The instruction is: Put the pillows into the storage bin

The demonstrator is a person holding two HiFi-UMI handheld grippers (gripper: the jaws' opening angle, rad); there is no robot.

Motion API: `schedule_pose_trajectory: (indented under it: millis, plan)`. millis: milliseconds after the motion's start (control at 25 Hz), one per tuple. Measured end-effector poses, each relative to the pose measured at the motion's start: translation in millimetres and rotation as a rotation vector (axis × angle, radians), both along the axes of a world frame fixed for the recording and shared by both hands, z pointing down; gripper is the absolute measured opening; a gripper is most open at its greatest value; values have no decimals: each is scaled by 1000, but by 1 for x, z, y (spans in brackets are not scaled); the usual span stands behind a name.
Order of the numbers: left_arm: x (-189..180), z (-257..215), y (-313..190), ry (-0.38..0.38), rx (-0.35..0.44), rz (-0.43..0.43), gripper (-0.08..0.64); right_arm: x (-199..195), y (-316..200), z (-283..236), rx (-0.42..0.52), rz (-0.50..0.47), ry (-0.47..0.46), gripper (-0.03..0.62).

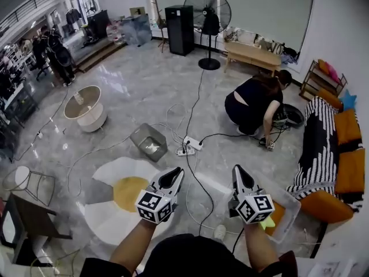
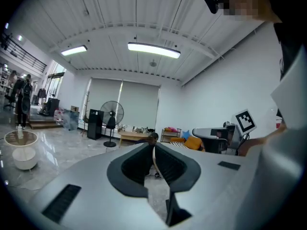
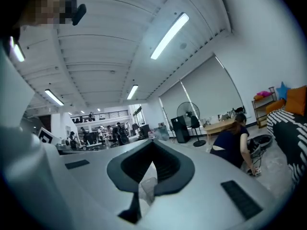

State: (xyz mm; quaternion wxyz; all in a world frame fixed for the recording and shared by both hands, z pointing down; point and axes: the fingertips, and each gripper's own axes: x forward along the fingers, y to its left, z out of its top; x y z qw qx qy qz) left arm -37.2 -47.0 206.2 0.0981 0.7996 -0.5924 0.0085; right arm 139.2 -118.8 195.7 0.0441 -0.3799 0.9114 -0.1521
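Both grippers are held up in front of me over the floor. In the head view my left gripper (image 1: 177, 172) is shut with nothing in it, and my right gripper (image 1: 237, 171) is shut and empty too. The left gripper view shows my left gripper (image 2: 153, 149) aimed across the room; the right gripper view shows my right gripper (image 3: 153, 144) aimed likewise. A clear storage bin (image 1: 290, 204) sits on the floor just right of my right gripper, with something orange (image 1: 278, 215) and yellow-green inside. Orange pillows (image 1: 350, 169) lie on the sofa at the right, beside a striped black-and-white throw (image 1: 316, 143).
A person (image 1: 258, 105) crouches on the floor ahead. Cables and a power strip (image 1: 189, 146) run between us. A grey box (image 1: 149, 141) and a round rug (image 1: 123, 193) lie at the left. A standing fan (image 1: 209, 15) and a wooden bench (image 1: 252, 54) are at the back.
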Motion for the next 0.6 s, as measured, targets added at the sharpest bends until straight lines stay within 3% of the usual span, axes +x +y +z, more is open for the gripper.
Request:
schedule_pose_trajectory:
  millis: [360,600]
  plan:
    - [-40,-19,36,-17,25,-191,51,-48,4,-13,30,-213,9,26]
    - [-54,-22,48,-50,30,-253,51,-71,13,-18,44,-281,33,26]
